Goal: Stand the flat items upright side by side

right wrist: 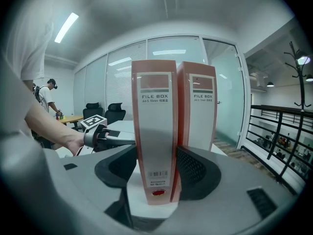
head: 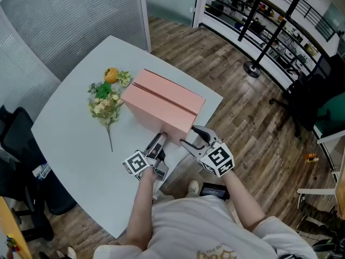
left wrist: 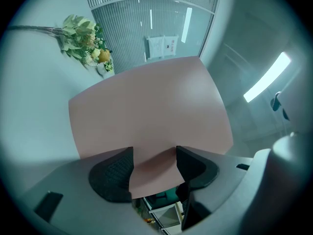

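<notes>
Since the right claw (right wrist: pixel 156 163) pinches the near file box (right wrist: pixel 154 126) low on its spine, this stiff, smooth, probably light box should take a firm grip there. The left claw (left wrist: pixel 154 158), jaws spread, sits at its nine o'clock side, and the second file box (right wrist: pixel 199 106) stands upright at three o'clock on the bench (head: pixel 70 128).

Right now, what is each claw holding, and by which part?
Right claw grips the near file box by its spine's lower end. Left claw straddles a pink corner; grip unclear.
</notes>
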`<move>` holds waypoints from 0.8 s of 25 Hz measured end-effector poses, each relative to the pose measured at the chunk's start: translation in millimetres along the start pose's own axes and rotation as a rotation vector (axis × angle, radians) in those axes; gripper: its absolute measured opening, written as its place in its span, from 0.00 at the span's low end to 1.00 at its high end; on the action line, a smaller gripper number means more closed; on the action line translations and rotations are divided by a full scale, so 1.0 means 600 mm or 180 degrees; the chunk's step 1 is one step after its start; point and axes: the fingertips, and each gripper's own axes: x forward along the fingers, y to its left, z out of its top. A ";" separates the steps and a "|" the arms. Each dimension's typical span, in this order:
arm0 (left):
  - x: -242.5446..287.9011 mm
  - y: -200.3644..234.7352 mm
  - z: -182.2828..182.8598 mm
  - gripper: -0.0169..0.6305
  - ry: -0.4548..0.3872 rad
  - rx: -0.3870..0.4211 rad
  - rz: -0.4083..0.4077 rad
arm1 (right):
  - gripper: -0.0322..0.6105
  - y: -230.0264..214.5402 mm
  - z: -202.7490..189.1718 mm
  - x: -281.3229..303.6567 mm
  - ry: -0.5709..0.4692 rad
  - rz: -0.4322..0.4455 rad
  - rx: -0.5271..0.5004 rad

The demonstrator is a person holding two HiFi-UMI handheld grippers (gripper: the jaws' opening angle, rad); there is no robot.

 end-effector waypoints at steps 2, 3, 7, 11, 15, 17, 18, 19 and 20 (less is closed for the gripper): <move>-0.001 0.000 -0.002 0.44 -0.0030 -0.0076 -0.0009 | 0.47 0.000 0.001 -0.002 -0.0018 -0.0001 0.0014; -0.002 0.001 -0.001 0.44 -0.0043 -0.0073 0.0014 | 0.47 -0.001 0.002 -0.004 -0.0028 -0.0001 0.0027; -0.007 0.000 0.003 0.44 -0.0102 -0.0019 0.0075 | 0.47 -0.005 0.000 -0.013 -0.0030 -0.0014 0.0061; -0.014 -0.008 0.004 0.44 -0.0112 0.0324 0.0188 | 0.47 -0.004 -0.003 -0.031 -0.0063 -0.0019 0.0122; -0.027 -0.008 -0.005 0.44 -0.0084 0.0606 0.0418 | 0.47 -0.009 -0.007 -0.058 -0.0130 -0.0029 0.0259; -0.035 -0.018 -0.004 0.44 -0.0100 0.0785 0.0508 | 0.47 -0.008 -0.011 -0.068 -0.0157 -0.0014 0.0344; -0.038 -0.028 -0.001 0.44 -0.0129 0.0920 0.0536 | 0.47 -0.008 -0.012 -0.073 -0.0174 -0.0008 0.0388; -0.042 -0.041 0.003 0.44 -0.0177 0.1088 0.0560 | 0.47 -0.008 -0.013 -0.079 -0.0203 -0.0004 0.0444; -0.046 -0.055 0.008 0.42 -0.0242 0.1278 0.0585 | 0.47 -0.010 -0.012 -0.087 -0.0244 0.0000 0.0517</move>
